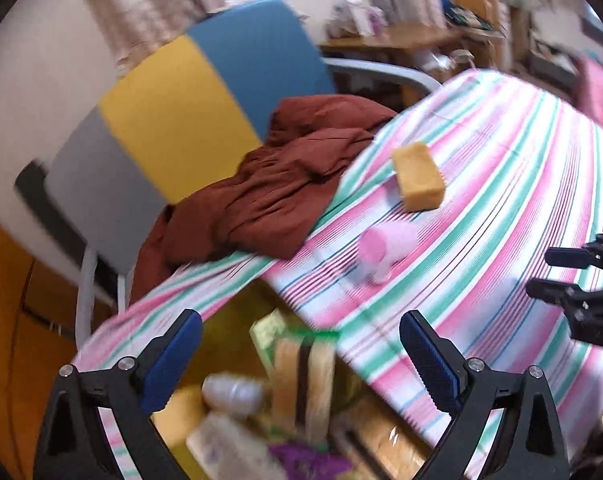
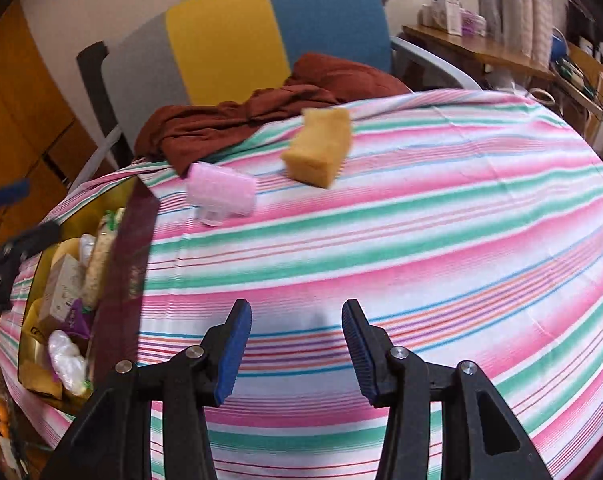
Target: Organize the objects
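A yellow sponge block (image 1: 419,178) (image 2: 319,146) lies on the striped tablecloth (image 2: 421,240). Just nearer sits a pink plastic roller-like piece (image 1: 385,248) (image 2: 223,192). A gold-lined box (image 1: 237,312) (image 2: 129,248) at the table's left end holds a sponge pack (image 1: 301,376), a small bottle (image 1: 233,394) and several other packets. My left gripper (image 1: 301,356) hangs wide open over that box, with nothing pinched. My right gripper (image 2: 297,344) stands open above bare cloth, well short of both loose items.
A rust-brown garment (image 1: 285,184) (image 2: 241,116) is heaped at the table's far edge against a grey, yellow and blue chair (image 1: 181,100) (image 2: 229,36). A cluttered wooden desk (image 2: 481,48) stands behind on the right. The wooden floor (image 1: 5,320) shows on the left.
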Tool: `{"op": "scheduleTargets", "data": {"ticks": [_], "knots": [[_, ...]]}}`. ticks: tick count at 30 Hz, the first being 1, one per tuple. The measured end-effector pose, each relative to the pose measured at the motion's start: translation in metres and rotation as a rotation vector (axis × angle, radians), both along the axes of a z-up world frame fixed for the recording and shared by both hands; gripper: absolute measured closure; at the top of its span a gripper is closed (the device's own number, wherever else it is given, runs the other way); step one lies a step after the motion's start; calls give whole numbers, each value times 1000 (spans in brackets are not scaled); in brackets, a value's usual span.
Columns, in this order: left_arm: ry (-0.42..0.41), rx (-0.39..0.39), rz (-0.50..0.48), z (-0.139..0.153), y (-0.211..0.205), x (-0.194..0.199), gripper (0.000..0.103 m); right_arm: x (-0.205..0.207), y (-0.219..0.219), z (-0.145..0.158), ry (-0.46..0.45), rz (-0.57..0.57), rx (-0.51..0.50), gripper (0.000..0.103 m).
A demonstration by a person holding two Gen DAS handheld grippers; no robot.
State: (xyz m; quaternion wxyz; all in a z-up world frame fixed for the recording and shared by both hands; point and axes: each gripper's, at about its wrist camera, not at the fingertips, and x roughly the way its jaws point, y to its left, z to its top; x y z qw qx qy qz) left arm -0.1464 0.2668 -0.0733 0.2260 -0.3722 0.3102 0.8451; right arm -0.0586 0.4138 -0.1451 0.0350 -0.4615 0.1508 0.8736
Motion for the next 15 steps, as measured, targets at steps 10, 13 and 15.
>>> {"op": "scheduleTargets", "data": {"ticks": [10, 13, 15], "knots": [[-218, -105, -138, -44, 69, -60, 3, 15, 33, -12, -2, -45, -40, 55], [-257, -129, -128, -55, 77, -72, 3, 13, 39, -16, -2, -50, -49, 55], [-260, -133, -122, -59, 81, -76, 3, 11, 44, -19, -3, -56, -60, 55]]}}
